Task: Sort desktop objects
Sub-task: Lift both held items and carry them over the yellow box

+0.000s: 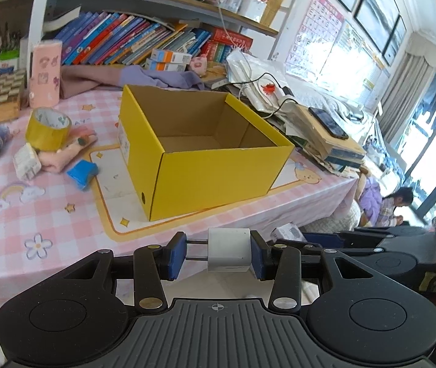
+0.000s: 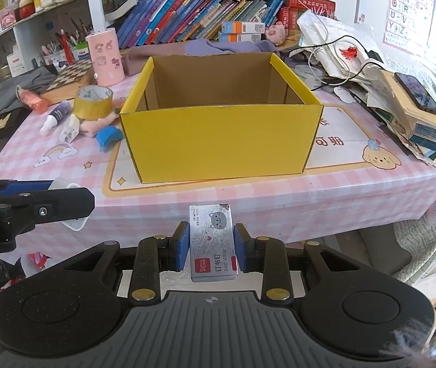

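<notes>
Near the front edge of the table (image 2: pixel 279 202), a white charger (image 1: pixel 229 253) is clamped between the pads of the left gripper (image 1: pixel 216 256), with its metal prongs against the left pad. A small staple box (image 2: pixel 211 242) is gripped by the narrowly set jaws of the right gripper (image 2: pixel 211 250). Farther on, the yellow box (image 2: pixel 218 122) is seen open and empty, with bare tablecloth before it. A tape roll (image 2: pixel 92 102) and a blue item (image 2: pixel 109 136) are left beside its left wall.

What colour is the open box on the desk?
Yellow outside, plain brown cardboard inside; the box shows best in the right wrist view.
</notes>
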A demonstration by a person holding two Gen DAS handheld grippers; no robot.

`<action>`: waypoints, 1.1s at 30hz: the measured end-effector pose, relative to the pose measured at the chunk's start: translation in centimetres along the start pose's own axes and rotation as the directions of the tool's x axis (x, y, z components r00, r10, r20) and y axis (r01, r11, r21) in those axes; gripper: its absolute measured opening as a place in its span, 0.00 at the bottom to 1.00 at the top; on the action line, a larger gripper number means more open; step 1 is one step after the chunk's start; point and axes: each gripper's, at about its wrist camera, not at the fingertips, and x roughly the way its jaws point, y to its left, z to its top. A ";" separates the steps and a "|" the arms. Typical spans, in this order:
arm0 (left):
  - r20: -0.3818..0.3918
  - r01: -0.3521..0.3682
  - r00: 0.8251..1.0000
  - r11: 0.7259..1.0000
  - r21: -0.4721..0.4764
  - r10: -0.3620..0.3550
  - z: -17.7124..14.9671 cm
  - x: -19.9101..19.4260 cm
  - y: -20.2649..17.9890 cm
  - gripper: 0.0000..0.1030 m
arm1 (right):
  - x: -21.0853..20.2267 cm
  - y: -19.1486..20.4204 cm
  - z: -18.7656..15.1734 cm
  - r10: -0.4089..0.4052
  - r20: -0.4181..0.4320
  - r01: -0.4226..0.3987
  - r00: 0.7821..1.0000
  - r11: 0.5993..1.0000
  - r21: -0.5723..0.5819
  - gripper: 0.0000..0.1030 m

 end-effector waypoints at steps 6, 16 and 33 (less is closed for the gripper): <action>0.017 0.011 1.000 1.000 0.019 -0.011 0.7 0.3 -0.5 0.41 | 0.3 -0.7 0.3 -0.007 0.003 0.007 1.000 1.000 0.016 0.27; 0.020 0.027 0.999 0.999 0.018 -0.028 2.3 1.9 -1.1 0.41 | 0.8 -1.9 1.3 -0.006 0.013 0.005 1.000 1.000 0.007 0.27; 0.079 0.026 0.996 0.999 0.034 -0.029 7.4 5.4 -3.0 0.41 | 1.4 -4.6 7.3 0.060 0.137 -0.057 0.989 0.998 -0.028 0.27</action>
